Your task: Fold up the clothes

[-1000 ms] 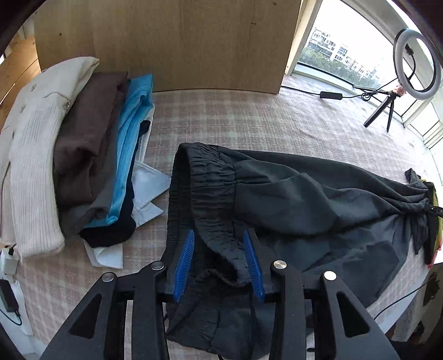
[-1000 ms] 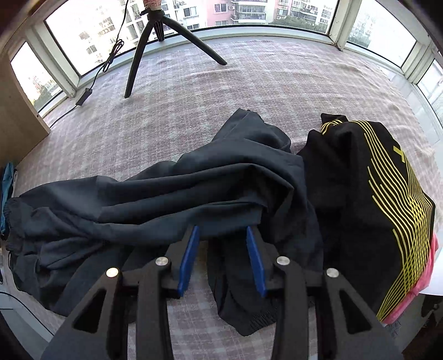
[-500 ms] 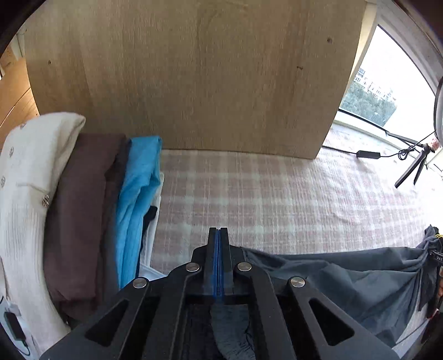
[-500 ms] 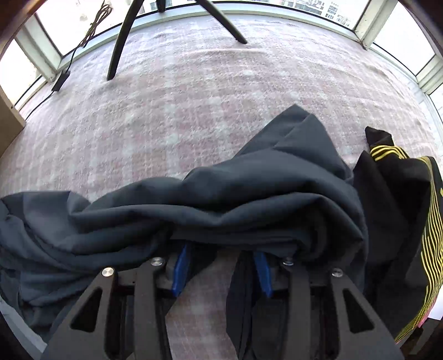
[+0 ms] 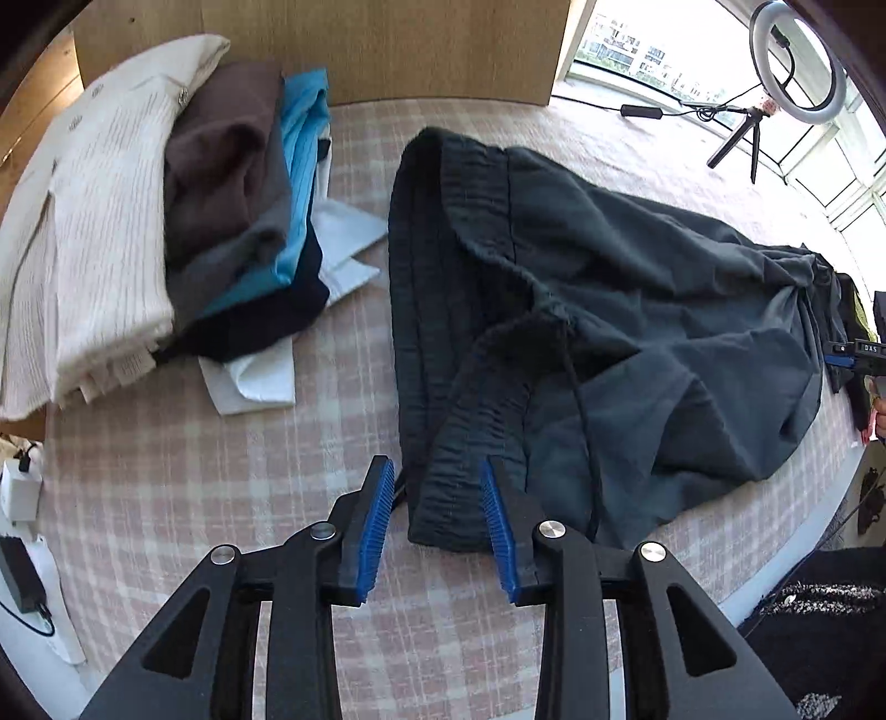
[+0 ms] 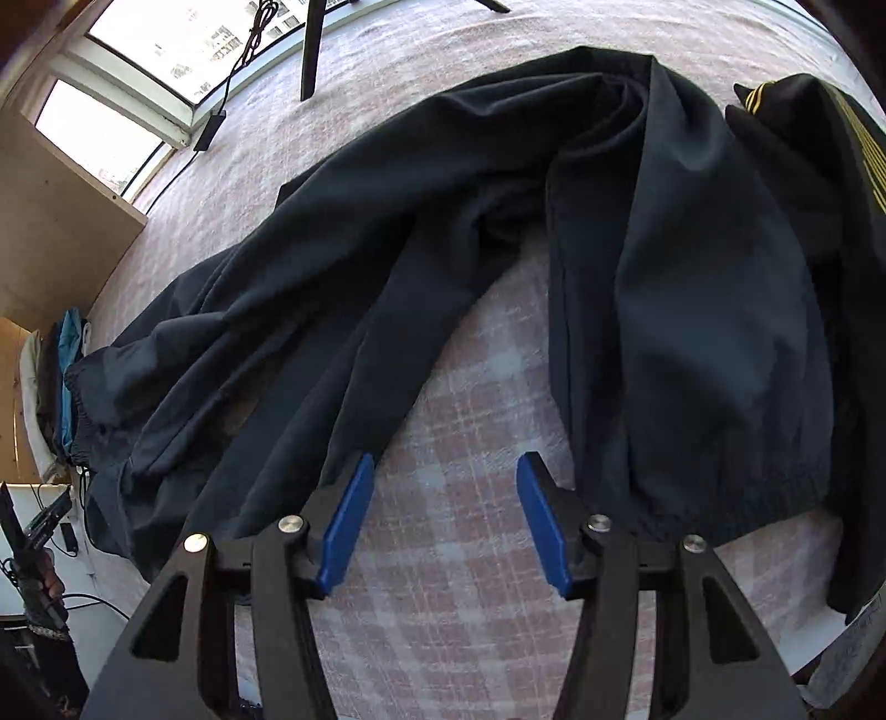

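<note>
Dark grey trousers (image 5: 637, 288) lie spread across the checked bedspread, elastic waistband (image 5: 459, 487) nearest the left wrist camera, drawstring trailing over it. My left gripper (image 5: 437, 520) is open, its blue pads either side of the waistband's near corner without clamping it. In the right wrist view the two trouser legs (image 6: 387, 266) fan apart, one cuff (image 6: 736, 504) to the right. My right gripper (image 6: 443, 515) is open over bare bedspread between the legs, holding nothing.
A stack of folded clothes (image 5: 166, 221), cream, brown, blue and white, sits at the left by a wooden panel (image 5: 387, 44). A black garment with yellow stripes (image 6: 841, 127) lies at the right. A ring light on a tripod (image 5: 775, 99) stands near the window.
Half a second ago my left gripper was shut on the waistband and lifted; now it is open with the waistband back on the bed. My right gripper released the legs, which now lie spread apart.
</note>
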Available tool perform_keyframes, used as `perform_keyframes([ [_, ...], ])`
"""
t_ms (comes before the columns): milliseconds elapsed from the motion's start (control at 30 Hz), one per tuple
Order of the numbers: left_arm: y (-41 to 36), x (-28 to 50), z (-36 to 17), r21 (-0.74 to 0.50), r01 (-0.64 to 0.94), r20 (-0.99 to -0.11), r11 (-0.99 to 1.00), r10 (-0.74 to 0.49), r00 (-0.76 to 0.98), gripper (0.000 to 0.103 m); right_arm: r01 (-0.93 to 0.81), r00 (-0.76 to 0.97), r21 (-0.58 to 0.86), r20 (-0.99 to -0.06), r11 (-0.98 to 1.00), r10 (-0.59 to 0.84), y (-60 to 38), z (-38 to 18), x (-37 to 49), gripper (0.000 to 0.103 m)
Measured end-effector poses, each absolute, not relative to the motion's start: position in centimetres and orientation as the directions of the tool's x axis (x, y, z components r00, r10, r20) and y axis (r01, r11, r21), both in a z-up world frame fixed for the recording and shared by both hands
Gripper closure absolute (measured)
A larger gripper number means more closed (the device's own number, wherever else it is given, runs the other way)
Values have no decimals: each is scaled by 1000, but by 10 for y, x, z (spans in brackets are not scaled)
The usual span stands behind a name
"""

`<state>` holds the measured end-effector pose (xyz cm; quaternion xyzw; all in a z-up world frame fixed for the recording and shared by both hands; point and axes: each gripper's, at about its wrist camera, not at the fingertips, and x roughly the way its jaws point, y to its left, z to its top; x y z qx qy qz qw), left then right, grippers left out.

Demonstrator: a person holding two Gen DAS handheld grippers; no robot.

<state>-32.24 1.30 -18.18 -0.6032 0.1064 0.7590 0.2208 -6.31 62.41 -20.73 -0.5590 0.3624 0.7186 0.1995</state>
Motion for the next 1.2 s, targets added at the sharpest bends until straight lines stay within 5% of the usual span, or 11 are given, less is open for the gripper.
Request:
perform_keyframes([
  [167, 23, -314, -207, -142, -477, -961, -867, 236, -143, 70, -665, -321, 327, -937, -672, -139, 592, -216, -88, 50],
  [200, 27, -313, -210, -135, -478, -963, -868, 230, -144, 73, -662, -330, 332, -934, -672, -136, 588, -214, -93, 50],
  [233, 30, -311, -211, -118, -481, -965, -869, 214, -150, 91, -660, -335, 339, -932, -671, -140, 584, -213, -97, 50],
  [333, 33, -303, -202, -99, -495, -958, -863, 217, -188, 98, -656, -331, 328, -935, -680, -131, 571, -205, -103, 50],
  [767, 14, -283, -169, -105, -481, -918, -871, 270, -290, 100, -686, -202, 71, -975, -724, 96, 554, -211, -127, 46],
  [800, 12, -284, -167, -117, -470, -913, -875, 281, -294, 100, -688, -207, 77, -974, -721, 93, 553, -211, -126, 48],
  [833, 9, -286, -165, -125, -460, -907, -879, 289, -306, 100, -688, -218, 88, -972, -720, 89, 552, -210, -125, 67],
  [867, 6, -288, -165, -132, -449, -900, -883, 297, -320, 100, -678, -253, 123, -965, -725, 73, 550, -205, -123, 100],
  [1200, -55, -281, -95, -177, -364, -816, -914, 344, -466, 103, -641, -504, 263, -853, -721, 136, 532, -69, -48, 100],
])
